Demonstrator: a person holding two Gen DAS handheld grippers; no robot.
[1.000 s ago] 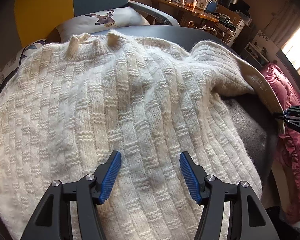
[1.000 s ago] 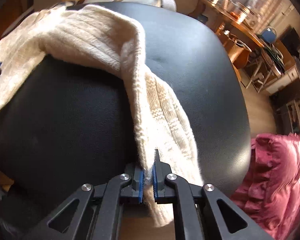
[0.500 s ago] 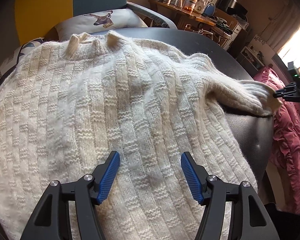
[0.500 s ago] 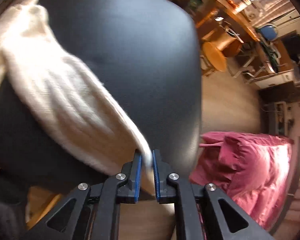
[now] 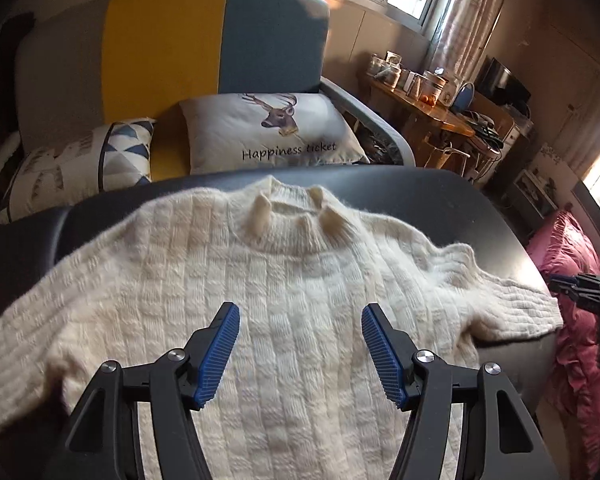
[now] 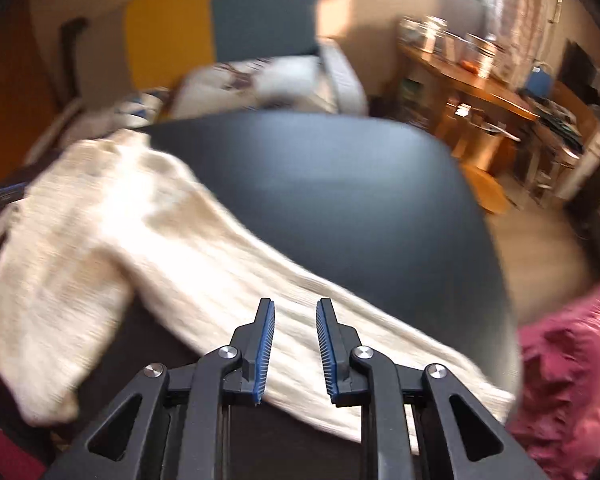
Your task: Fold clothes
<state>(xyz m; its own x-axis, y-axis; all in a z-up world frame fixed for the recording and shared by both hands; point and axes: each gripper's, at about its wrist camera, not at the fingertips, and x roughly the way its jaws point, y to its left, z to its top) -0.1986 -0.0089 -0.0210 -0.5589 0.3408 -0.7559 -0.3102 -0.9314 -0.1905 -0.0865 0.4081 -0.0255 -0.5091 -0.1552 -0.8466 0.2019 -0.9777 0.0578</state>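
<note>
left gripper (image 5: 300,350): jaws wide apart, nothing held, still hovering over the sweater's chest.
right gripper (image 6: 295,350): jaws parted a little, empty. A second ago it was clamped on the sleeve cuff; now let go.
sweater (image 5: 260,280): cream knit, flat on the black table (image 5: 440,200), collar at the far side.
right sleeve (image 6: 284,280): was folded over and lifted; now laid out straight toward the table's right edge, cuff at the rim beside the pink bedding (image 5: 572,264).
task read: spreading looks done, folding can start.
far: deer cushion (image 5: 272,128), then the yellow-blue sofa (image 5: 216,36).
</note>
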